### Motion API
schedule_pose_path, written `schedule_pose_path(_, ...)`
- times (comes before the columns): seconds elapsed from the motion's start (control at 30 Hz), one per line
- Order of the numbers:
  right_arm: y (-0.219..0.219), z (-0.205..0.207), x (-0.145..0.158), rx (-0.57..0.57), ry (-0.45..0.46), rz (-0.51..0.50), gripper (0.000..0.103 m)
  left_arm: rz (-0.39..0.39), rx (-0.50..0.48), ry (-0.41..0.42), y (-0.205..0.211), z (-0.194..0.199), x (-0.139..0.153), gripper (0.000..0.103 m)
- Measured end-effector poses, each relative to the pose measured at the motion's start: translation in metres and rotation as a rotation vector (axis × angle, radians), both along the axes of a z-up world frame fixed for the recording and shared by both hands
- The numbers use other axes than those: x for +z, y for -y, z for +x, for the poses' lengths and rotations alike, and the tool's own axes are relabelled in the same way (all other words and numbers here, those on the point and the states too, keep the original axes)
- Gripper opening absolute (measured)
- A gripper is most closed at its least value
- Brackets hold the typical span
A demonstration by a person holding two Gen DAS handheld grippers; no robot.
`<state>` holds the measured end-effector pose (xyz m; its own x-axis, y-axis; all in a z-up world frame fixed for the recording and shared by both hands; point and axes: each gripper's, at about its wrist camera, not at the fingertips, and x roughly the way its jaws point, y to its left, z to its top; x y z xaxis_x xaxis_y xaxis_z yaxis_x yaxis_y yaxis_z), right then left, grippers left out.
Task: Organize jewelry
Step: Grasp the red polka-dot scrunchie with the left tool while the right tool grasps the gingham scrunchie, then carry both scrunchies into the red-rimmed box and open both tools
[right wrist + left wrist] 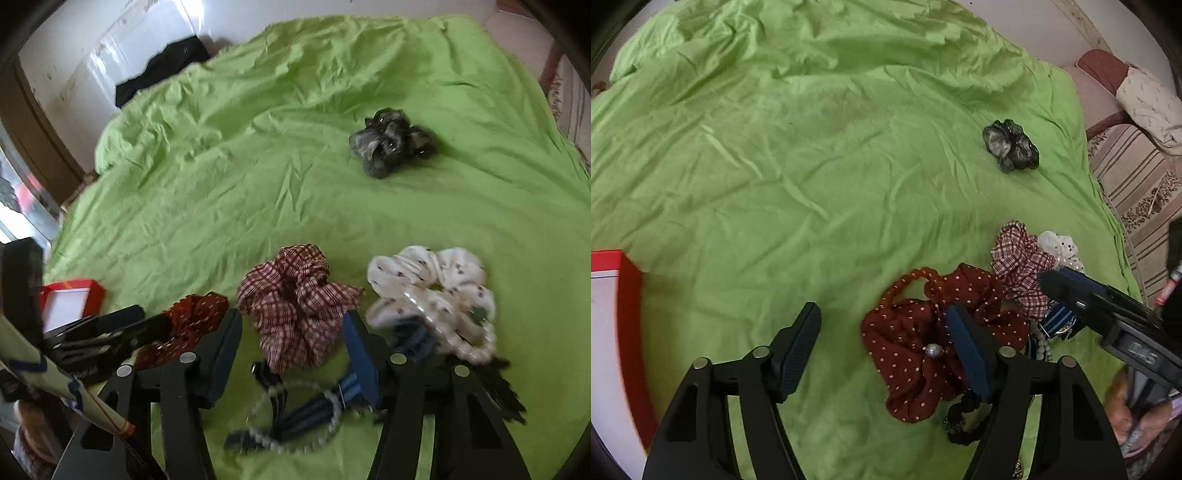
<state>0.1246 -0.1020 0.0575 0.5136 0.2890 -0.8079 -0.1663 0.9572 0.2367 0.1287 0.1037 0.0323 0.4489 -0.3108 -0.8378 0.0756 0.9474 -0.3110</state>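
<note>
Hovering over the green sheet [798,177], the left gripper [882,343] had its jaws spread with nothing pinched, and the red dotted scrunchie [916,354] lay under its right jaw, likely the next pick. The right gripper [291,350] also held its jaws apart and empty, with the checked scrunchie [295,306] just ahead between them and the white scrunchie [432,291] beyond its right jaw. The grey scrunchie [391,146] sat far ahead, perhaps already sorted, and the red box [72,299] waited past the left jaw.

Both wrist views look down, sharing the green sheet [812,166].
</note>
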Motion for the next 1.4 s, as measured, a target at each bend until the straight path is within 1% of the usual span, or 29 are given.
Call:
schedule_pose_path(0.07, -0.002, 0.007, -0.007, -0.002, -0.015, -0.005, 0.061, -0.007, -0.012, -0.006, 0.003, 0.001, -0.003, 0.052)
schedule_pose_path(0.1, -0.003, 0.010, -0.012, -0.009, -0.021, -0.016, 0.061, 0.001, -0.020, -0.008, 0.005, 0.001, -0.004, 0.034)
schedule_pose_path(0.13, -0.004, 0.012, -0.015, -0.010, -0.025, -0.023, 0.059, 0.010, -0.027, -0.013, 0.006, 0.001, -0.005, 0.012)
schedule_pose_path(0.17, -0.003, 0.014, -0.016, -0.010, -0.028, -0.027, 0.052, 0.008, -0.033, -0.023, 0.007, 0.002, -0.007, 0.008)
schedule_pose_path(0.2, -0.005, 0.016, -0.020, -0.006, -0.040, -0.034, 0.026, 0.003, -0.030, -0.020, 0.007, 0.000, -0.007, 0.008)
schedule_pose_path(0.23, -0.005, 0.018, -0.022, 0.001, -0.055, -0.026, 0.014, 0.003, -0.024, -0.006, 0.006, -0.002, -0.004, 0.008)
schedule_pose_path(0.27, -0.004, 0.017, -0.020, 0.000, -0.055, -0.019, 0.014, 0.007, -0.019, 0.007, 0.005, -0.005, 0.000, 0.008)
schedule_pose_path(0.3, -0.003, 0.016, -0.016, -0.003, -0.040, -0.014, 0.011, 0.013, -0.009, 0.029, 0.004, -0.010, 0.007, 0.008)
schedule_pose_path(0.37, -0.001, 0.009, -0.006, -0.007, -0.015, 0.001, 0.010, 0.015, 0.005, 0.058, 0.000, -0.018, 0.020, 0.008)
schedule_pose_path(0.53, 0.000, -0.016, 0.035, -0.017, 0.062, 0.039, 0.010, 0.019, 0.055, 0.154, -0.021, -0.052, 0.067, 0.008)
schedule_pose_path(0.63, -0.007, -0.033, 0.056, -0.002, 0.093, 0.030, 0.010, 0.020, 0.089, 0.200, -0.037, -0.076, 0.094, 0.008)
schedule_pose_path(0.7, -0.016, -0.048, 0.068, 0.018, 0.106, 0.013, 0.010, 0.042, 0.114, 0.234, -0.050, -0.093, 0.107, 0.008)
schedule_pose_path(0.8, -0.035, -0.064, 0.078, 0.052, 0.110, -0.003, 0.010, 0.106, 0.168, 0.280, -0.074, -0.115, 0.117, 0.008)
schedule_pose_path(0.93, -0.073, -0.080, 0.084, 0.113, 0.093, -0.008, 0.010, 0.141, 0.257, 0.296, -0.120, -0.132, 0.115, 0.008)
schedule_pose_path(1.07, -0.126, -0.091, 0.080, 0.194, 0.067, 0.003, 0.010, 0.234, 0.375, 0.287, -0.175, -0.135, 0.101, 0.008)
schedule_pose_path(1.1, -0.146, -0.092, 0.078, 0.224, 0.057, 0.009, 0.010, 0.240, 0.395, 0.285, -0.187, -0.135, 0.098, 0.008)
schedule_pose_path(1.17, -0.174, -0.096, 0.073, 0.266, 0.048, 0.011, 0.010, 0.216, 0.445, 0.271, -0.215, -0.138, 0.091, 0.008)
schedule_pose_path(1.2, -0.194, -0.096, 0.071, 0.297, 0.045, 0.015, 0.010, 0.188, 0.470, 0.263, -0.231, -0.139, 0.088, 0.008)
schedule_pose_path(1.27, -0.219, -0.096, 0.069, 0.333, 0.042, 0.021, 0.010, 0.147, 0.509, 0.254, -0.257, -0.138, 0.084, 0.008)
schedule_pose_path(1.4, -0.277, -0.084, 0.058, 0.394, 0.028, 0.012, 0.010, 0.123, 0.557, 0.228, -0.291, -0.130, 0.076, 0.008)
